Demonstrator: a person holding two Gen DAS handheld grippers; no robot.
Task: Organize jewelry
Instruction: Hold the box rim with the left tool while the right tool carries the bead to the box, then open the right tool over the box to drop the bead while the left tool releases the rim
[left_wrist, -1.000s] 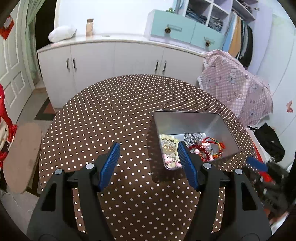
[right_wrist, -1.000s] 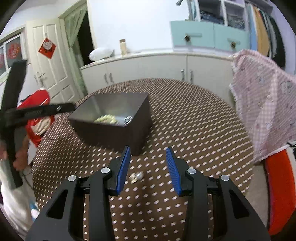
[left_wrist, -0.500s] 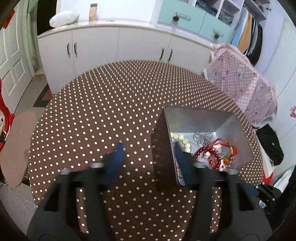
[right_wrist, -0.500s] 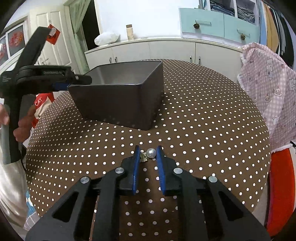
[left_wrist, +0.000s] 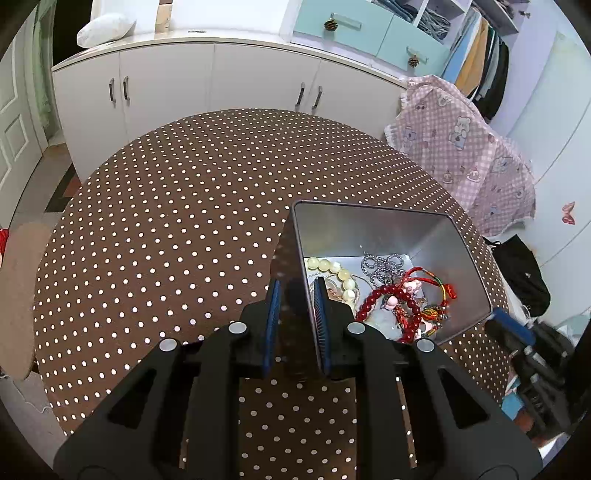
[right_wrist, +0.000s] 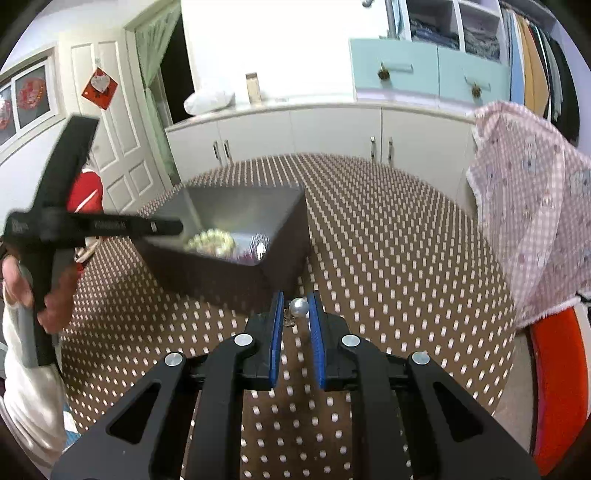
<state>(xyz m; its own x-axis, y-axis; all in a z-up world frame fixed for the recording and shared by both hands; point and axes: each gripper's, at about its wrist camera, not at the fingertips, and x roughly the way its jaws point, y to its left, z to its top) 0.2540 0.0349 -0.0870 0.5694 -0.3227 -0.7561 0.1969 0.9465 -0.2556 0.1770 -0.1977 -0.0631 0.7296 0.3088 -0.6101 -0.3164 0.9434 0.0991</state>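
The left tool (left_wrist: 295, 295) has just been closing and now pinches the near wall of the square metal box (left_wrist: 369, 229), blue ribbed pads either side. The box sits on the round, polka-dotted brown surface (left_wrist: 166, 221), holding beaded bracelets (left_wrist: 384, 299). The right tool (right_wrist: 295, 306), narrowed, grips a small pearl earring (right_wrist: 298, 307) just beside the box.

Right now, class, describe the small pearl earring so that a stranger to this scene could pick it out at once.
Start at the round table with the brown polka-dot cloth, then find the dark metal box of jewelry on it. Just in front of the box's near corner, the right claw pinches the pearl earring: a single silvery-white bead on a small metal fitting, the only piece outside the box.
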